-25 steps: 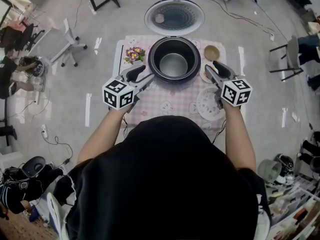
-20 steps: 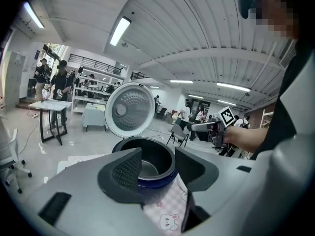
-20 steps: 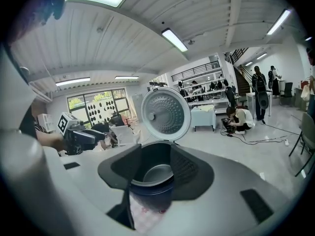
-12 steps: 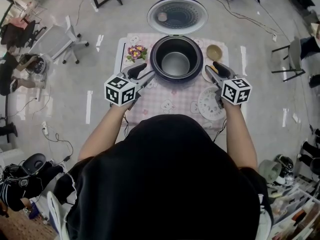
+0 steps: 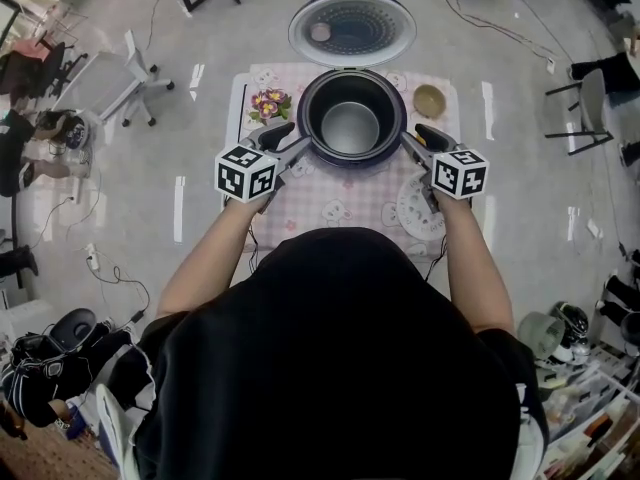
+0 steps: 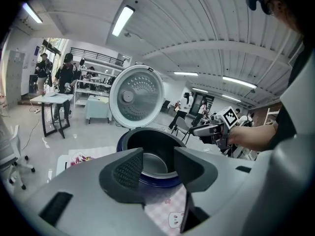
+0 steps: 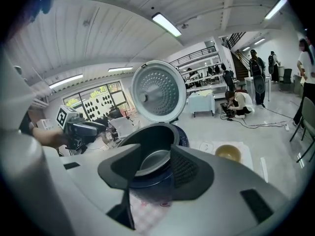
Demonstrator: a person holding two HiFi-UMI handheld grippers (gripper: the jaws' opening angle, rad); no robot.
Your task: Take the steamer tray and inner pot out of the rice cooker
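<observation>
Head view: inner pot (image 5: 350,126) seen inside open rice cooker (image 5: 352,164). Left gripper (image 5: 299,138) held at its left edge, jaws just closed a bit, apart, empty. Right gripper (image 5: 411,134) held at right edge, jaws apart, empty.

No text, label or number can be read.

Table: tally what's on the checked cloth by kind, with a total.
Rice cooker: 1
Inner pot: 1
Steamer tray: 1
Small bowl: 1
Flower decoration: 1
Total: 5
</observation>
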